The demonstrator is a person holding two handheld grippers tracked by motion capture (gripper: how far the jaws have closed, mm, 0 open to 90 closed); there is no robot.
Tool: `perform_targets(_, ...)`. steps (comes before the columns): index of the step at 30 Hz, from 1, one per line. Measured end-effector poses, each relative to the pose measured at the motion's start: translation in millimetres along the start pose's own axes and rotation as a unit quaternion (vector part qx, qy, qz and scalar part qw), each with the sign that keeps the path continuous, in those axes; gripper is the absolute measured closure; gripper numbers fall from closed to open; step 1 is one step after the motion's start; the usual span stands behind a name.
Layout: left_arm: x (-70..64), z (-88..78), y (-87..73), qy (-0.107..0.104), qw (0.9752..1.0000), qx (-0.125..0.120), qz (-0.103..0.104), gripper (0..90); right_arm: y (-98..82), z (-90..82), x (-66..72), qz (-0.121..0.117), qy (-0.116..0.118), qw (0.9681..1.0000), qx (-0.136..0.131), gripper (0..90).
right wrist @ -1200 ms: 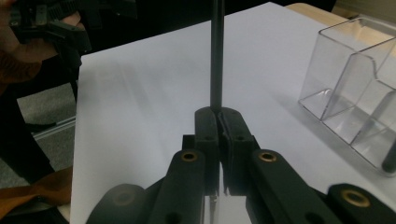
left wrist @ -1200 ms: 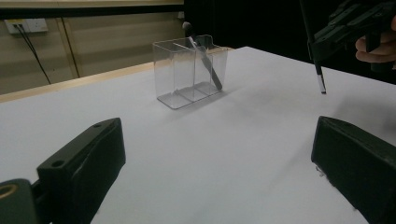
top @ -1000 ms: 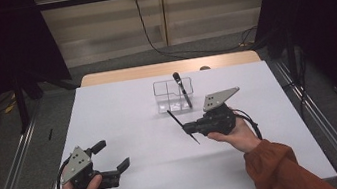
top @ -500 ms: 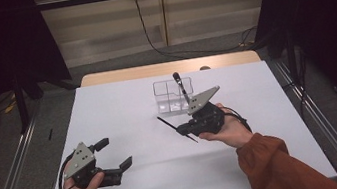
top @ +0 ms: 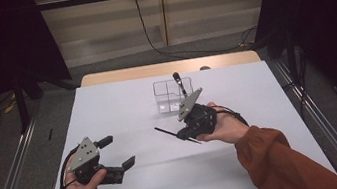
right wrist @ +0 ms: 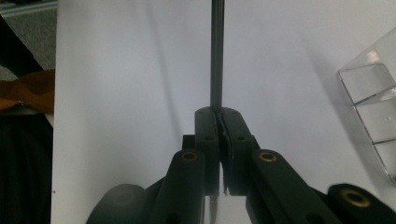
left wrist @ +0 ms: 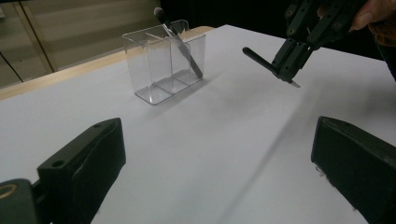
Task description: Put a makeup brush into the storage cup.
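A thin black brush (top: 170, 135) is clamped between the closed jaws of the right gripper (top: 183, 136), its handle projecting straight ahead of them. A silver tip behind the jaws is revealed by the left gripper view. The left gripper (top: 120, 152) is held open, empty.

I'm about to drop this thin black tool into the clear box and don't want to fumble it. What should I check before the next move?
1. Right gripper shut on the thin black tool: ok.
2. Tool lifted off the white table: ok, seen in the left gripper view.
3. Clear box upright: ok.
4. A free compartment in the box: ok; the brush leans in one end compartment.
5. Left gripper open and away from the box: ok.
6. Tool held firmly enough not to slip: cannot tell.
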State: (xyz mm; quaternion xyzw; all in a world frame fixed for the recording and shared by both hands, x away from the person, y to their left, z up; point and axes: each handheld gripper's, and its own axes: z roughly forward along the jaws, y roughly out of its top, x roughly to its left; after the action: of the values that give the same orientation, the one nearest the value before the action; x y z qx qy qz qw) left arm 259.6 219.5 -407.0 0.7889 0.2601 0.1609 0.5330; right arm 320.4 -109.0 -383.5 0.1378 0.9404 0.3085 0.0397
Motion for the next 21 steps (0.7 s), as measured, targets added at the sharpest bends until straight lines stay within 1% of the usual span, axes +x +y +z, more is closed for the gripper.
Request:
perform_targets(1, 0.2, 0.9, 0.6, -0.002, 1.0, 0.001, 0.001, 3.1, 0.5, 1.0, -0.3, -0.004, 0.002, 1.0, 0.007, 86.6)
perform_targets(4, 0.6, 2.5, 3.6, -0.009, 0.9998, 0.014, 0.008, 3.1, 2.0, 3.1, -0.6, -0.012, 0.009, 0.9995, 0.028, 86.6)
perform_targets(8, -0.4, 6.4, 8.5, -0.017, 0.9995, 0.026, 0.012, 3.1, 2.9, 5.2, -1.4, -0.014, 0.019, 0.9985, 0.048, 86.6)
perform_targets(10, -1.9, 9.1, 10.7, -0.025, 0.999, 0.033, 0.015, 3.1, 3.2, 6.2, -1.0, -0.017, 0.023, 0.9975, 0.065, 86.6)
perform_targets(11, -1.9, 10.5, 12.0, -0.026, 0.9986, 0.04, 0.02, 3.1, 3.3, 6.4, -1.0, -0.017, 0.03, 0.9967, 0.074, 86.6)
perform_targets(12, -2.7, 12.3, 12.8, -0.03, 0.9985, 0.042, 0.019, 3.1, 3.2, 7.0, -0.8, -0.023, 0.032, 0.9959, 0.081, 86.6)
perform_targets(15, -3.8, 17.0, 15.6, -0.038, 0.9976, 0.052, 0.026, 3.1, 3.0, 8.3, -0.2, -0.03, 0.039, 0.9936, 0.102, 86.6)
perform_targets(16, -4.3, 18.6, 16.6, -0.042, 0.9972, 0.056, 0.026, 3.1, 3.2, 8.2, 0.0, -0.03, 0.041, 0.993, 0.107, 86.6)
perform_targets(17, -4.1, 19.7, 17.9, -0.045, 0.9967, 0.062, 0.028, 3.1, 3.3, 8.4, -0.1, -0.032, 0.045, 0.9922, 0.112, 86.6)
perform_targets(18, -4.8, 20.9, 19.1, -0.049, 0.9961, 0.069, 0.026, 3.1, 3.4, 8.5, -0.4, -0.036, 0.045, 0.9913, 0.118, 86.6)
perform_targets(19, -5.1, 21.6, 20.8, -0.056, 0.9948, 0.081, 0.029, 3.1, 3.6, 8.6, 0.2, -0.034, 0.047, 0.9903, 0.126, 86.6)
perform_targets(20, -6.2, 22.5, 21.8, -0.058, 0.9941, 0.085, 0.033, 3.3, 3.4, 9.3, 0.2, -0.039, 0.05, 0.9893, 0.131, 86.6)
perform_targets(21, -7.4, 23.5, 22.7, -0.056, 0.994, 0.087, 0.033, 3.5, 3.5, 9.3, 1.1, -0.037, 0.052, 0.988, 0.14, 86.6)
